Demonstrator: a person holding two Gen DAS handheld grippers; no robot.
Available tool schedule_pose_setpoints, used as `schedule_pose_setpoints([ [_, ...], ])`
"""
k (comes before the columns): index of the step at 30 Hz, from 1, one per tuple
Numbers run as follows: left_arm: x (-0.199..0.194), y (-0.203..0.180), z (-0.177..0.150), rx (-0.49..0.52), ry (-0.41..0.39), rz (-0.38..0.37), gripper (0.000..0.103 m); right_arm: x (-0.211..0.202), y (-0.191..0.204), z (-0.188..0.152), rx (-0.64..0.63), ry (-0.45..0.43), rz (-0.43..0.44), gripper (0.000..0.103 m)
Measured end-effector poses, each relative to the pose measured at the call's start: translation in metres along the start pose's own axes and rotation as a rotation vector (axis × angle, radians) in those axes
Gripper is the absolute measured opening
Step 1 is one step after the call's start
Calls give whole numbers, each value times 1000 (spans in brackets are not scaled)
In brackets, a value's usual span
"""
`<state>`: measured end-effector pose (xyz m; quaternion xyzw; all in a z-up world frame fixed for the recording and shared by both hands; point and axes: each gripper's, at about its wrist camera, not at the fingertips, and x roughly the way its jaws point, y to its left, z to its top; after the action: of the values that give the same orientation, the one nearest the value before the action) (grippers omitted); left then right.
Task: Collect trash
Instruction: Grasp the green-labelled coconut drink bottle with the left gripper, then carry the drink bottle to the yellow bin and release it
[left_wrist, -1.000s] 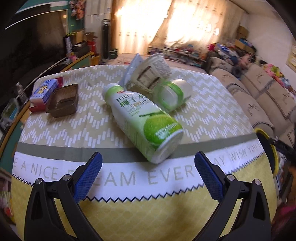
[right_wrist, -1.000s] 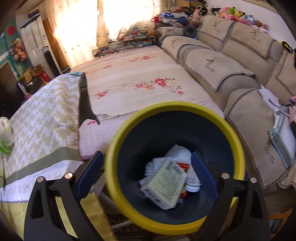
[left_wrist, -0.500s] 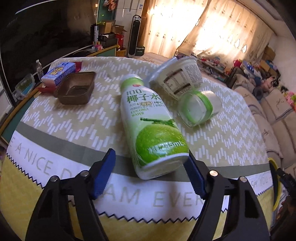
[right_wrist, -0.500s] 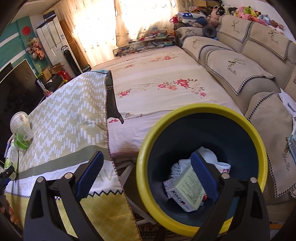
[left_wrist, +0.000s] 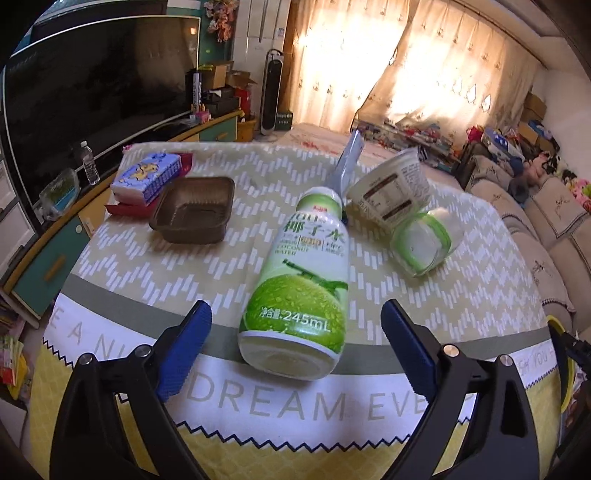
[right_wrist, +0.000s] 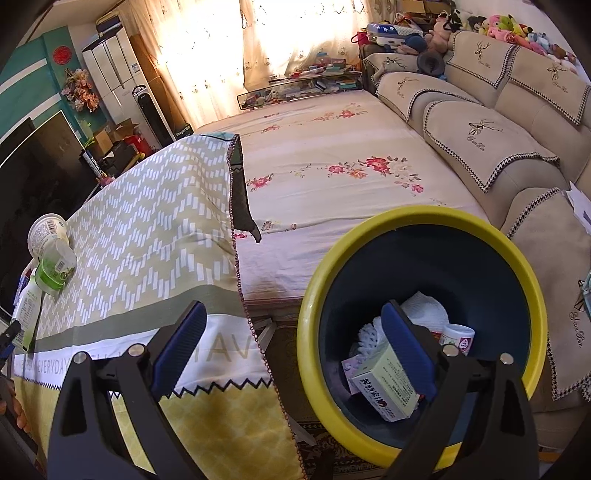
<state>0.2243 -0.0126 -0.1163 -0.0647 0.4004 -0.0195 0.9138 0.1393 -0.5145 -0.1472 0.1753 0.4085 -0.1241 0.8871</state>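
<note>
A green-and-white coconut water bottle (left_wrist: 303, 288) lies on its side on the patterned tablecloth (left_wrist: 129, 266), its base toward me. My left gripper (left_wrist: 294, 332) straddles that base; its jaws are opening and the blue pads (left_wrist: 184, 347) stand clear of the bottle on both sides. Behind the bottle lie a tipped paper cup (left_wrist: 391, 192) and a clear plastic cup with green bands (left_wrist: 424, 240). My right gripper (right_wrist: 293, 332) is open and holds nothing, hanging over the table's corner beside the yellow-rimmed bin (right_wrist: 424, 218). The bin holds a small box (right_wrist: 388, 384) and white scraps.
A brown plastic tray (left_wrist: 194, 210) and a blue tissue pack (left_wrist: 147, 177) sit at the table's far left. A flowered cloth (right_wrist: 332, 158) covers the surface beyond, with sofas (right_wrist: 480, 136) at the right. A TV (left_wrist: 92, 81) stands on the left.
The left gripper has closed in on the bottle, whose base now lies between the pads; its jaws narrowed, then widened. The right view has swung left, so the bin sits further right.
</note>
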Motion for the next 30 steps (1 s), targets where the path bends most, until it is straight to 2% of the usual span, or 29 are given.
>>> schedule_pose_setpoints([
  [2, 7, 2, -3, 6, 32, -2, 84, 0, 0, 0, 1, 1, 2, 91],
  [4, 11, 5, -5, 6, 43, -17, 59, 0, 0, 0, 5, 3, 6, 91],
  [5, 12, 7, -6, 1, 46, -22, 56, 1, -1, 0, 7, 6, 7, 91],
  [11, -11, 14, -13, 15, -22, -25, 55, 0, -1, -2, 3, 11, 22, 91],
  [18, -65, 11, -30, 73, -88, -57, 54, -1, 3, -4, -6, 13, 42, 91],
  [25, -122, 4, -39, 121, -200, -76, 52, -3, 5, -6, -17, 16, 54, 91],
  [30, -129, -3, -34, 150, -195, -67, 52, -7, 5, -6, -24, 14, 58, 91],
])
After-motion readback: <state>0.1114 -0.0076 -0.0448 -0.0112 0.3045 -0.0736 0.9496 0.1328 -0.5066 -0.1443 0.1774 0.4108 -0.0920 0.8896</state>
